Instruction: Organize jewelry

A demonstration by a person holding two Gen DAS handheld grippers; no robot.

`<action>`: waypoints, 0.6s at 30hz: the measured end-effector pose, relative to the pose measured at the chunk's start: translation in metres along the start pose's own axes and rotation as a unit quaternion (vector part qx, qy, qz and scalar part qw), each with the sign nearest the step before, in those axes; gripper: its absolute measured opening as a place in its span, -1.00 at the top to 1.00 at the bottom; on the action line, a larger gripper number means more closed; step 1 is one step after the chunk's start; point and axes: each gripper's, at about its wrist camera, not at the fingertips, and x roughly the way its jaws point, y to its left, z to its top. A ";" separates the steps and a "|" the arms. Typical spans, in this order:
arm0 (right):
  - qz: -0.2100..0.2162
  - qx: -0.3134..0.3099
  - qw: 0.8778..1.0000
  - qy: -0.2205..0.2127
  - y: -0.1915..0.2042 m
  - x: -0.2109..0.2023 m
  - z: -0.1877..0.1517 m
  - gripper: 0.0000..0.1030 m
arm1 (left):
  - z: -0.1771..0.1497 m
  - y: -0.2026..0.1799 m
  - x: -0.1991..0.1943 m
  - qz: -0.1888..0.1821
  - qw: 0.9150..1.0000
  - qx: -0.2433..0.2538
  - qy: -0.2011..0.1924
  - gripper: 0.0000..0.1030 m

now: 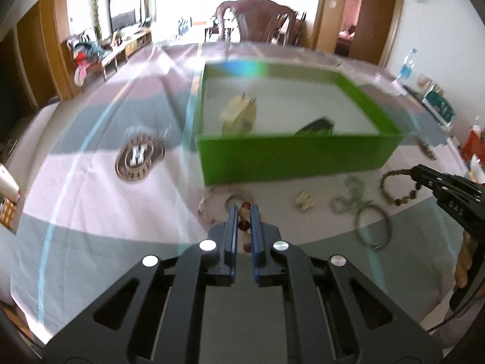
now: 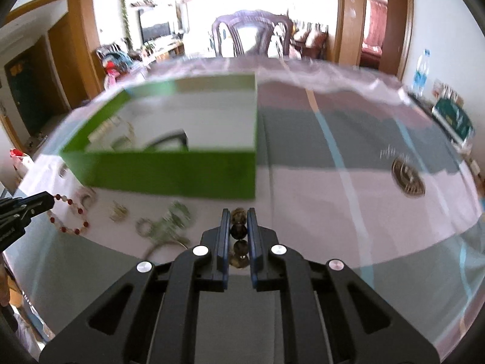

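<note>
A red-and-white bead bracelet [image 1: 245,212] is pinched by the left gripper [image 1: 244,209]; a dark bead bracelet [image 2: 239,227] is pinched by the right gripper [image 2: 238,214], near the green box [image 1: 291,157].

Bright daylight floods the windows [image 1: 242,3]. A dark chair [image 1: 257,18] stands past the surface [image 1: 91,197]. Wooden door frames [image 2: 348,15] line white walls.

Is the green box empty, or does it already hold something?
Not empty. The green box is open-topped, and a pale cream item and a dark item lie on its white floor; blur hides what they are.
</note>
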 end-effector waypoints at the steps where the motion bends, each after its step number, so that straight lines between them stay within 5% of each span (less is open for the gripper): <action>1: 0.002 -0.004 1.000 -0.010 0.003 -0.006 0.004 0.79 | 0.003 -0.003 -0.002 -0.002 1.000 0.001 -0.005 0.84; 18: 0.023 -0.040 0.995 -0.093 0.030 -0.027 0.083 0.79 | 0.090 -0.012 -0.021 -0.010 0.998 0.019 -0.058 0.84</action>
